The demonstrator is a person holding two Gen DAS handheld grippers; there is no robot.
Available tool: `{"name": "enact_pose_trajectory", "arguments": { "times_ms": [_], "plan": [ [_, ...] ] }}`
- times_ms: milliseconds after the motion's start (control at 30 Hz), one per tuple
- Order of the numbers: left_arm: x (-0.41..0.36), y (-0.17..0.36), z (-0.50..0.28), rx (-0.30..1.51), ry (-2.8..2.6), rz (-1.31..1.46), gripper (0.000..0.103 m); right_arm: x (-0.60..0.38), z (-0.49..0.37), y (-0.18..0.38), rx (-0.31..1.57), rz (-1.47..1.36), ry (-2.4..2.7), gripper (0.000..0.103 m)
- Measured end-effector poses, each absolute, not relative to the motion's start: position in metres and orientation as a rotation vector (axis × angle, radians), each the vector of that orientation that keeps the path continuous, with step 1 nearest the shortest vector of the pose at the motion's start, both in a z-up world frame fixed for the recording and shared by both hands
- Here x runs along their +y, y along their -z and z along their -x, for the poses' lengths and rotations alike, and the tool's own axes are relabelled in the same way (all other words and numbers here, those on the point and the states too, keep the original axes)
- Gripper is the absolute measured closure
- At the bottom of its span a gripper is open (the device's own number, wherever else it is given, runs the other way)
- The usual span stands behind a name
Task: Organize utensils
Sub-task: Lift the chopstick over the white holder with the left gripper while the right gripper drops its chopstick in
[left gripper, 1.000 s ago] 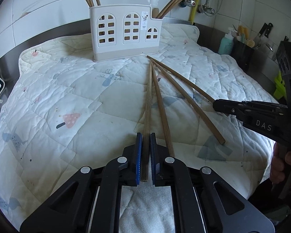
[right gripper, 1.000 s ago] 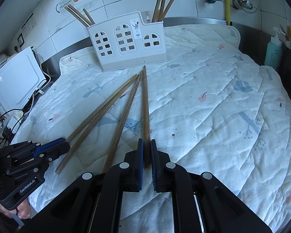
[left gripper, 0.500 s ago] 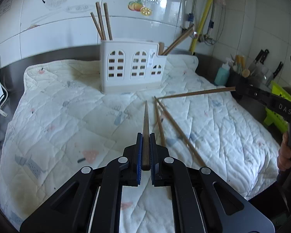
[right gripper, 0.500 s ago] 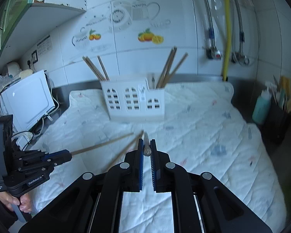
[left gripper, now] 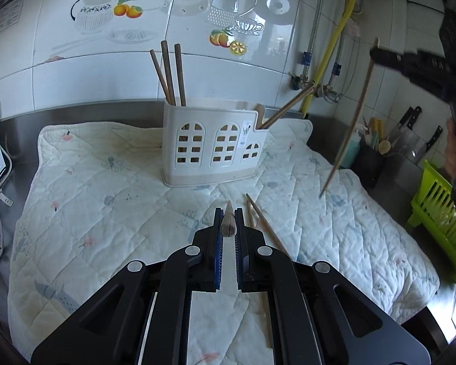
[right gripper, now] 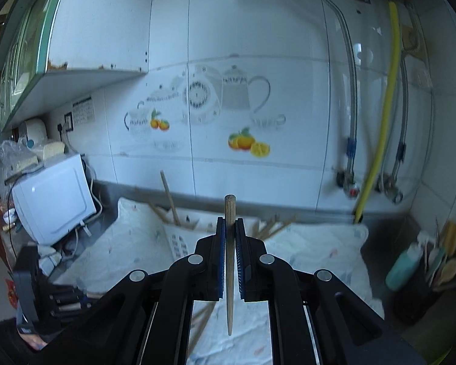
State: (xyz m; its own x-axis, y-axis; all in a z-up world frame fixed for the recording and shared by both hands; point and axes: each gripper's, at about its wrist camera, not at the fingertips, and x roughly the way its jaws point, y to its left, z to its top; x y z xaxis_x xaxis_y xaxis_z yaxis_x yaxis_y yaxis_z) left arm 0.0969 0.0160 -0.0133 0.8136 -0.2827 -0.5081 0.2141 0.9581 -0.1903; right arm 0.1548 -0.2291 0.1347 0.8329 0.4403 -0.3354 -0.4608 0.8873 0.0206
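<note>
Covering the steel counter, a quilted mat (left gripper: 112, 200) lies bare at 9 o'clock of the white utensil caddy (left gripper: 214, 149). Left gripper (left gripper: 228, 228) clamps one chopstick (left gripper: 228, 223); right gripper (right gripper: 230, 255) clamps another (right gripper: 229, 261), tip downward. Caddy holds three chopsticks (left gripper: 168, 73) at 11 o'clock; two loose chopsticks (left gripper: 267, 228) lie on the mat.

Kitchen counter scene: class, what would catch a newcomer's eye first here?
Each gripper clamps one wooden chopstick in mid-air: the left gripper holds its chopstick end-on above the quilted cloth, and the right gripper holds another chopstick upright. Behind stands the white utensil holder, chopsticks already in both ends.
</note>
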Motion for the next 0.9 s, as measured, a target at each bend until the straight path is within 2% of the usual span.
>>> {"name": "enact_pose_trajectory", "arguments": {
  "times_ms": [200,400,800,900],
  "plan": [
    [0.015,0.003,-0.107,0.551,0.279,0.115,0.098,-0.213,-0.191,-0.174,0.283,0.060,-0.484,0.096],
    [0.018,-0.006,-0.115,0.544,0.297,0.116,0.098,-0.197,-0.236,-0.184,0.257,0.017,-0.465,0.096],
    [0.017,-0.036,-0.130,0.486,0.325,0.100,0.098,-0.170,-0.305,-0.134,0.358,0.018,-0.430,0.096],
    [0.013,-0.051,-0.134,0.453,0.331,0.087,0.098,-0.171,-0.309,-0.121,0.377,0.014,-0.423,0.094]
  ]
}}
